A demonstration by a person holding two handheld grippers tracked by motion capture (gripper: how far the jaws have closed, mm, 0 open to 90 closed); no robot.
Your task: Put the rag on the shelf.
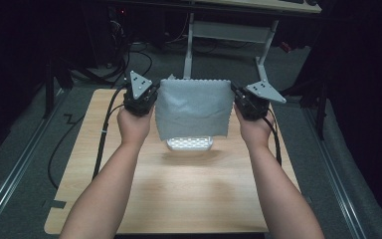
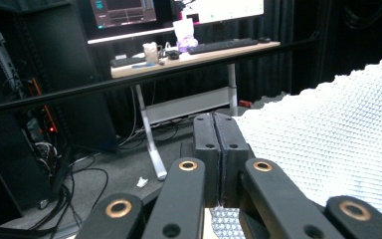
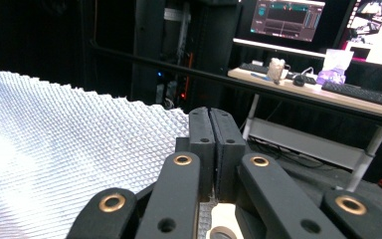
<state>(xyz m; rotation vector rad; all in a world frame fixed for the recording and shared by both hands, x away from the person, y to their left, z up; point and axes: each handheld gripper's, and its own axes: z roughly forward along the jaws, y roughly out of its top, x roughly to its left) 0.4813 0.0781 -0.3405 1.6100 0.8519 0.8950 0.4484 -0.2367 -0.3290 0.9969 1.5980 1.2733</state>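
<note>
A pale grey textured cloth [image 1: 192, 108] hangs spread out above the wooden table [image 1: 179, 194], held by its two upper corners. My left gripper [image 1: 154, 94] is shut on the cloth's left corner, and my right gripper [image 1: 233, 94] is shut on its right corner. In the left gripper view the jaws are pressed together at my left gripper [image 2: 220, 130], with the cloth [image 2: 338, 144] stretching off to the right. In the right gripper view my right gripper [image 3: 210, 130] has its jaws closed and the cloth [image 3: 64, 149] spreads to the left. A bright patch of the cloth's lower edge [image 1: 190, 144] rests on the table.
A desk frame with white legs [image 1: 229, 35] stands beyond the table's far edge. Cables [image 1: 102, 134] trail from the grippers over the table's left side. A rail [image 1: 10, 169] runs along the floor at the left. Monitors and a keyboard [image 2: 224, 46] sit on the far desk.
</note>
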